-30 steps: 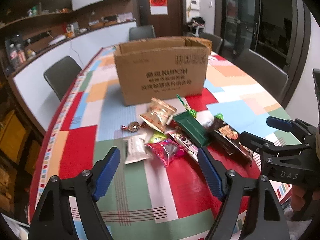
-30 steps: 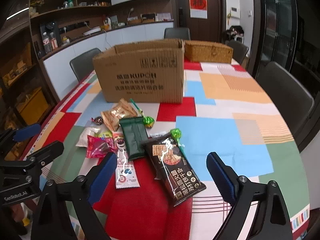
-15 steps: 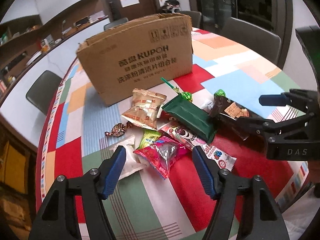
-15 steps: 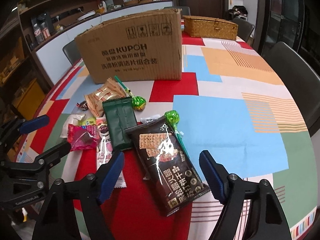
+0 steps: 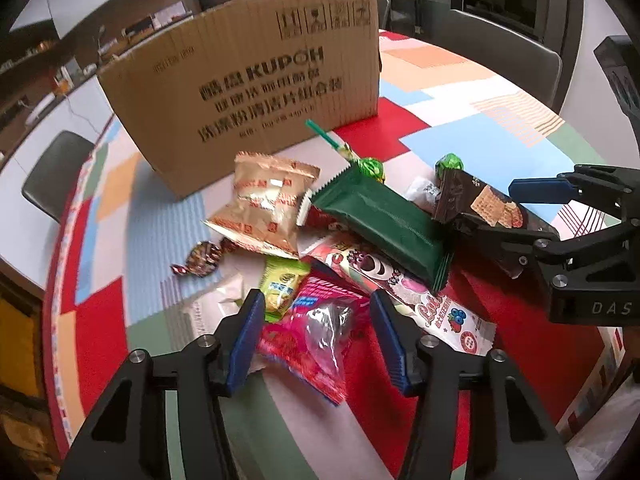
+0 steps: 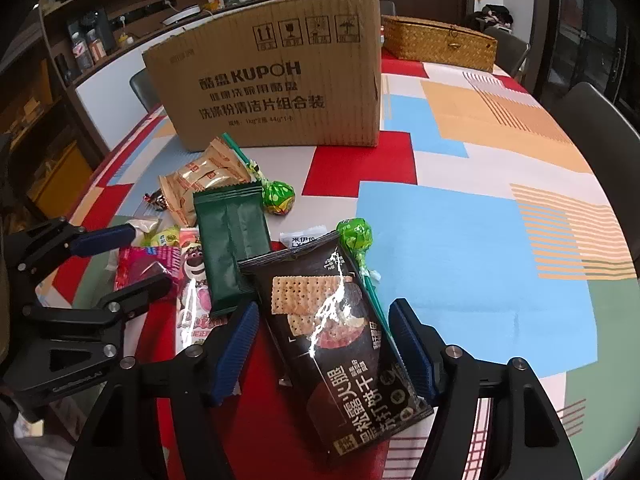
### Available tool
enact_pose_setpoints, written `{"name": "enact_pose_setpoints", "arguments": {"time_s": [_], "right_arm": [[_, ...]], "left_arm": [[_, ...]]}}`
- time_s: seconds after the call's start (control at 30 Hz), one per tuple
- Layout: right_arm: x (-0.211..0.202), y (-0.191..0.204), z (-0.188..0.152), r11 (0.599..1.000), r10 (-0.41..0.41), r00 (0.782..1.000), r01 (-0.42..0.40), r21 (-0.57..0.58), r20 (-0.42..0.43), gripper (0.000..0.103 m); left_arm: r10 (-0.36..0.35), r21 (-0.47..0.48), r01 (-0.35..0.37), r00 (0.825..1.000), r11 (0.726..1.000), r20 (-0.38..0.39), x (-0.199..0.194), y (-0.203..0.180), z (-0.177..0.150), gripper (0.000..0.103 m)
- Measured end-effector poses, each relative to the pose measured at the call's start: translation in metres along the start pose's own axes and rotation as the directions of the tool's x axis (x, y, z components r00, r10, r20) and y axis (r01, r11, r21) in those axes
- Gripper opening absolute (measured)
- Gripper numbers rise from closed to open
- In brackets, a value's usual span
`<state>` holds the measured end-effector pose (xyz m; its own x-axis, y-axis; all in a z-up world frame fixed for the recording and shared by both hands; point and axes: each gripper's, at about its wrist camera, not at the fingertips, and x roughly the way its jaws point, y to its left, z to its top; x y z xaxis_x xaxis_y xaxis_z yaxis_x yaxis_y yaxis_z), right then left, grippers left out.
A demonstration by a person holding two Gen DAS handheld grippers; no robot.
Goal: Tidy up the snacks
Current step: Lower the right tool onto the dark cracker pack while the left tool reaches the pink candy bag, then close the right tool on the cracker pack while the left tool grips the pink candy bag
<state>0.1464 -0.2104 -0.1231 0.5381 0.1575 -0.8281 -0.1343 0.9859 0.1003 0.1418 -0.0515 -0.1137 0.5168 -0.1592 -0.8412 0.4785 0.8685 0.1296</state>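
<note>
A big cardboard box (image 6: 276,80) fills the upper centre of both views, standing on a patchwork tablecloth (image 6: 460,232), likely where the snacks are meant to go; its inside cannot be seen, and a closed wicker basket (image 6: 438,44) sits behind it at upper right. Snacks lie in a loose heap in front of the box. At the bottom of its own view, the right gripper (image 6: 326,350) is spread wide either side of a black cracker pack (image 6: 344,340), apparently lining up a grab, while the left gripper (image 5: 316,342) likewise straddles a pink packet (image 5: 316,332), gripping nothing.
</note>
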Motion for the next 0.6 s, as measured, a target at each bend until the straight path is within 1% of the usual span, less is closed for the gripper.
{"name": "enact_pose_setpoints", "arguments": {"time_s": [0.07,0.17,0.2,0.27,0.6], "right_arm": [[0.003,-0.001,0.001,1.0,0.003,1.0,-0.003,0.001,-0.007,0.068],[0.006,-0.002,0.001,1.0,0.011,1.0,-0.011,0.005,-0.013,0.067],[0.006,-0.002,0.001,1.0,0.013,1.0,-0.013,0.006,-0.012,0.067],[0.007,-0.002,0.002,1.0,0.021,1.0,-0.021,0.006,-0.013,0.066],[0.016,-0.007,0.003,0.998,0.055,0.998,-0.054,0.017,-0.023,0.064]], "left_arm": [[-0.022,-0.016,0.022,1.0,1.0,-0.018,0.003,0.001,0.0,0.045],[-0.066,-0.043,0.064,0.996,0.997,-0.053,0.006,0.0,-0.003,0.041],[-0.081,-0.059,0.077,0.994,0.995,-0.073,0.008,0.0,-0.004,0.041],[-0.084,-0.08,0.078,0.993,0.994,-0.079,0.009,0.001,-0.006,0.041],[-0.104,-0.132,0.092,0.991,0.987,-0.089,0.017,0.004,-0.006,0.043]]}}
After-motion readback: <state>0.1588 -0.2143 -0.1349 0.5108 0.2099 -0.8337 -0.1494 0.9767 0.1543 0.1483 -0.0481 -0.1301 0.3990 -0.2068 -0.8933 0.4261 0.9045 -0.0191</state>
